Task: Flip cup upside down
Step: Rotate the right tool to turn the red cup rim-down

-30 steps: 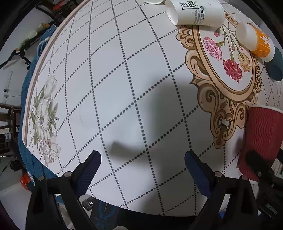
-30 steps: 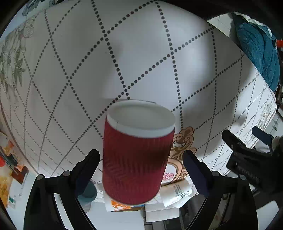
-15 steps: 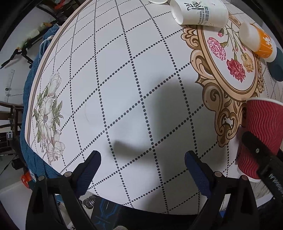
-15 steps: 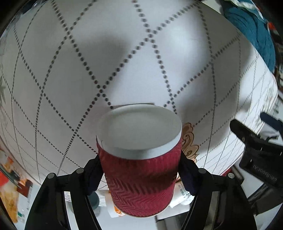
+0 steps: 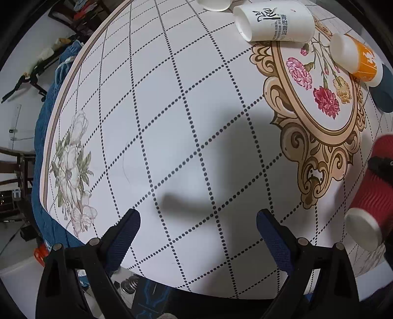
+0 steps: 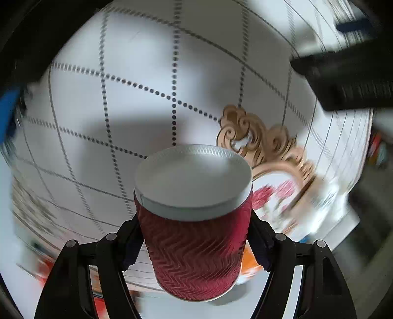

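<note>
The red ribbed paper cup (image 6: 194, 235) fills the lower middle of the right wrist view, its white base (image 6: 194, 179) facing away from the camera. My right gripper (image 6: 195, 243) is shut on the cup's sides and holds it tilted above the table. In the left wrist view the same cup (image 5: 371, 193) shows at the right edge, leaning with its white base low. My left gripper (image 5: 197, 233) is open and empty over the white dotted tablecloth (image 5: 172, 122).
A white printed cup (image 5: 275, 20) lies on its side at the far edge. An orange cup (image 5: 356, 60) lies next to a dark blue cup (image 5: 383, 90). The table's near edge (image 5: 172, 282) runs just past my left fingers. A blue cloth (image 5: 44, 137) hangs at left.
My right gripper closed on the red cup, lifted it and is turning it; the right view is blurred with motion. The left gripper has barely moved.
</note>
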